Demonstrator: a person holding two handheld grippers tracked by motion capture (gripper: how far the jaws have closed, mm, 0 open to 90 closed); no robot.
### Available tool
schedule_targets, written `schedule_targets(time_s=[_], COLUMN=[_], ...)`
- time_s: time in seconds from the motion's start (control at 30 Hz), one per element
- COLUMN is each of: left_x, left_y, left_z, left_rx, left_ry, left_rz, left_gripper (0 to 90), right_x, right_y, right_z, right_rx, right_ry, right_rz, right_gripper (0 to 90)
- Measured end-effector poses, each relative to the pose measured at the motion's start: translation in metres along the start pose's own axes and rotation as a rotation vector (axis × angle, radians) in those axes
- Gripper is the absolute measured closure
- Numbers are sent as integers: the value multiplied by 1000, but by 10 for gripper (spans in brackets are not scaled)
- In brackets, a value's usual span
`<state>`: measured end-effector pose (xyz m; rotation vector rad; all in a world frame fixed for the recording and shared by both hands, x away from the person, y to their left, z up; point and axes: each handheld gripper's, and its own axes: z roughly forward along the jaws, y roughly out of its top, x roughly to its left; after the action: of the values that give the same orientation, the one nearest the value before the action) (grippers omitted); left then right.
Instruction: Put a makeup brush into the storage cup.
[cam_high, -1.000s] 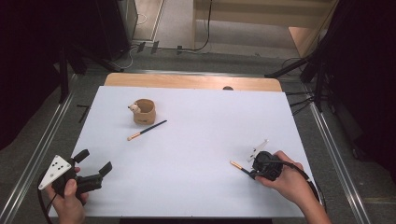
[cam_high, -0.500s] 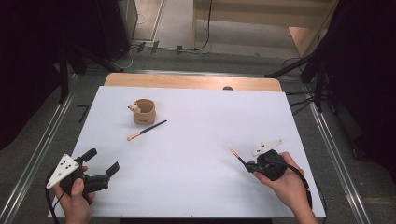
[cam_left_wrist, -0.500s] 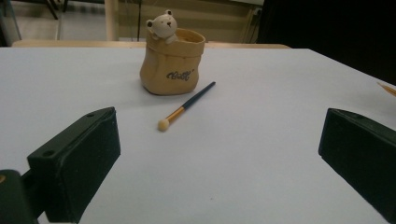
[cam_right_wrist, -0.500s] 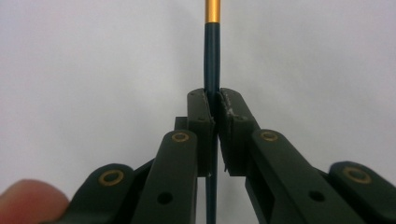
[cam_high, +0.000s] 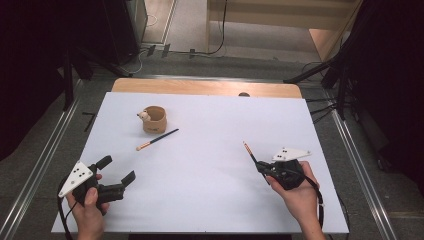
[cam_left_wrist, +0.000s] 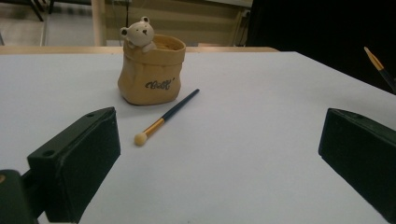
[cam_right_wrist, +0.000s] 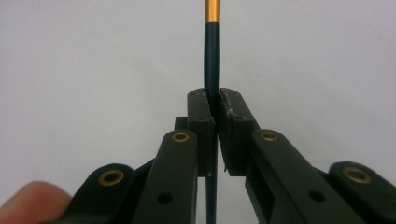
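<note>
Looking down from the high view, the right gripper (cam_high: 261, 169) pinches a makeup brush (cam_high: 251, 155) at four o'clock, far from the bear cup (cam_high: 153, 120); it could tip.

Left gripper view: fingers (cam_left_wrist: 74, 161) wide apart, holding nothing; the other brush (cam_left_wrist: 166, 118) could roll.

Right gripper view: a thin grip could slip.

Bare white desk (cam_high: 215, 190) is lying open between the two tongs, while the bear cup (cam_high: 153, 119) and the brush (cam_high: 157, 139) lying just beside it are blocking the far left part.
</note>
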<state>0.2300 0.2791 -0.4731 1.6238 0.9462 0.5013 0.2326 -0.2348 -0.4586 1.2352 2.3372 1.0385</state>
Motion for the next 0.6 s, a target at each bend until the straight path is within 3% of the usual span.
schedule_targets(time_s=[0.13,0.3,0.43,0.6], left_x=[-10,-20,-29,-37], left_y=[4,8,15,22], left_z=[10,23,36,48], left_rx=[2,13,6,1], left_ry=[-31,-60,-82,-102], left_rz=[7,24,42,40], left_gripper=[0,0,0,0], right_x=[4,9,11,16], right_y=[-2,-4,-5,-5], right_z=[2,3,0,-3], right_rx=[-79,-110,-169,-201], right_ry=[32,19,39,49], right_rz=[30,18,46,61], right_gripper=[856,855,856,855])
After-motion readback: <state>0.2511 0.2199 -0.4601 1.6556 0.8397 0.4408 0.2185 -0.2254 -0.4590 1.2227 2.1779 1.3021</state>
